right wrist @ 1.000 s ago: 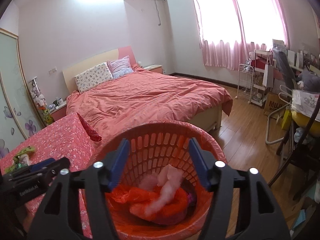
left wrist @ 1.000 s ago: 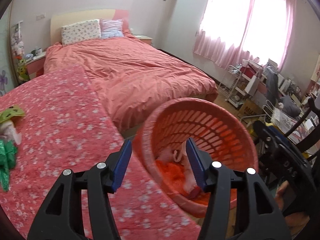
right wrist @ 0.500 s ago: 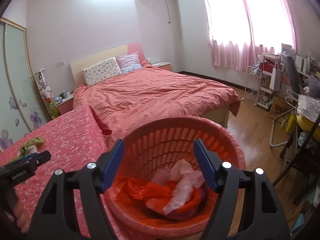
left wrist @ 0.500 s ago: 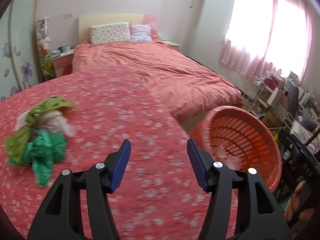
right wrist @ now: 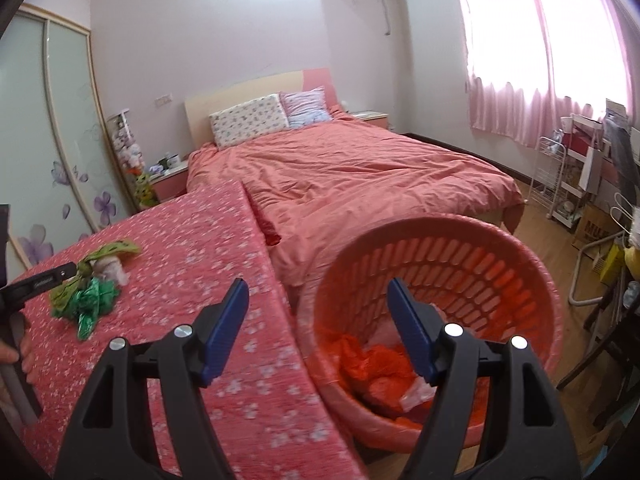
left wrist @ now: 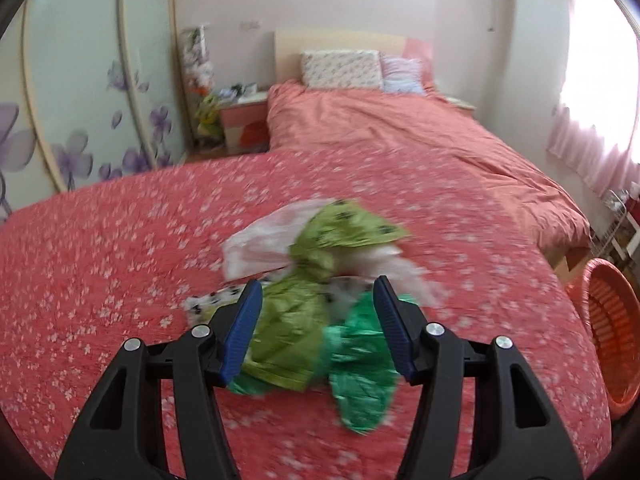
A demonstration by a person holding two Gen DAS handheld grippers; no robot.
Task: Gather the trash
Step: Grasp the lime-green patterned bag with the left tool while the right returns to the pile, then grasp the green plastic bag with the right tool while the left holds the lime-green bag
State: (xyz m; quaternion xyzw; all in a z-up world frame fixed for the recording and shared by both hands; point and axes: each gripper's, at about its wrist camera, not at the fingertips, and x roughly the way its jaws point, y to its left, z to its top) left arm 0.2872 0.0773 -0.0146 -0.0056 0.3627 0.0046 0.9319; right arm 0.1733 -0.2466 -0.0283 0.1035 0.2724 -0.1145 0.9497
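The left tongs (left wrist: 318, 312) are hanging released over the trash pile (left wrist: 320, 296) on the surface (left wrist: 100, 248), lining up a grab, while the right tongs (right wrist: 318, 326) are sitting released over the basket (right wrist: 436, 232) where trash goes.

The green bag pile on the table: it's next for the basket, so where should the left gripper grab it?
Grip the bunched middle of the green bag pile, coming down from above and the near side, where the left gripper is already lined up, jaws open. The crumpled ridge there gives the pads something to pinch; the edges lie flat.
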